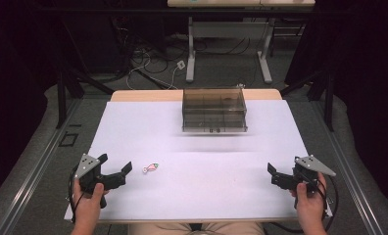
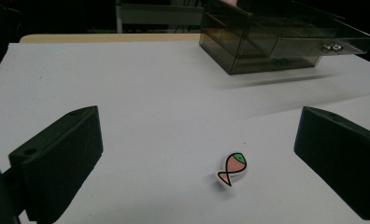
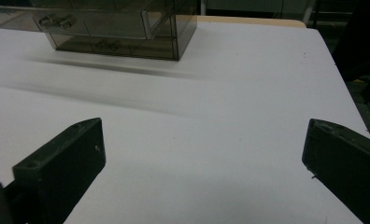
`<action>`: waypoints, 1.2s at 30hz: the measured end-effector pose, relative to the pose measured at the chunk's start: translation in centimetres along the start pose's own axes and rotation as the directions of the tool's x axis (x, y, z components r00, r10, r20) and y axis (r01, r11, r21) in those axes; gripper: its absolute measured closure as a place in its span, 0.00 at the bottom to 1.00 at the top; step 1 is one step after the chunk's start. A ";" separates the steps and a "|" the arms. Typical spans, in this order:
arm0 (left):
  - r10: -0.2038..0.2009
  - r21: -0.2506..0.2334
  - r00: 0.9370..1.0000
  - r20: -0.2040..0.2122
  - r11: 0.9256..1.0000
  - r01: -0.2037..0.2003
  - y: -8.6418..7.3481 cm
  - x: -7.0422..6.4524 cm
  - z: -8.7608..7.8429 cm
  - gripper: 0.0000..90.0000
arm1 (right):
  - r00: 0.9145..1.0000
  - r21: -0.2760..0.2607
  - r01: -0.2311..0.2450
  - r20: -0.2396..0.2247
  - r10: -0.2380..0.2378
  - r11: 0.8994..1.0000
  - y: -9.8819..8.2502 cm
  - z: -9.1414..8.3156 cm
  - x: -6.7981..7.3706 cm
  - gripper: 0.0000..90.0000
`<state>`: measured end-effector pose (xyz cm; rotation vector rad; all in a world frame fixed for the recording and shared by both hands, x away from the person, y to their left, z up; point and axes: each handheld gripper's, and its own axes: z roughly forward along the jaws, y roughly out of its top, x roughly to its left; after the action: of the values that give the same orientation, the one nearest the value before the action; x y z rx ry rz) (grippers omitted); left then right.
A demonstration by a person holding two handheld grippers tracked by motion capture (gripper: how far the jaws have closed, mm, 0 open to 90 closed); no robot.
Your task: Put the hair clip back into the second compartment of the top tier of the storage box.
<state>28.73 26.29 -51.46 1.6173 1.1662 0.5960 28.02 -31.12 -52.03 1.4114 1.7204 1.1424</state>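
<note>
table cover: smooth, matt white sheet
table edge: pale wood-look board
drawer box: smoky, see-through plastic, glossy
drawer knobs: shiny, metal-looking
fish eraser: smooth, white-rimmed, printed pink and green
left gripper: matt black plastic jaws
right gripper: matt black plastic jaws, faintly scuffed

The right tool holds its 2 black jaws wide apart above the bare white surface; a smoky translucent drawer box stands at the far left, 1 drawer slightly out.
</note>
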 end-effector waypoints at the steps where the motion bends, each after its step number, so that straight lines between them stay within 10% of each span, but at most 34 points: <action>1: -0.001 -0.001 1.000 0.002 1.000 0.001 0.0 0.0 0.0 0.02 | 1.000 0.007 -0.002 -0.003 0.002 1.000 -0.1 0.0 0.1 0.00; 36: -0.008 0.098 1.000 0.028 0.995 0.005 2.7 -0.5 0.9 0.00 | 1.000 0.017 -0.003 -0.024 0.003 1.000 -0.3 0.3 0.4 0.00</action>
<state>30.34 25.38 -49.20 1.6991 1.1954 0.5166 28.04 -30.69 -52.42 1.4164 1.7493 1.1530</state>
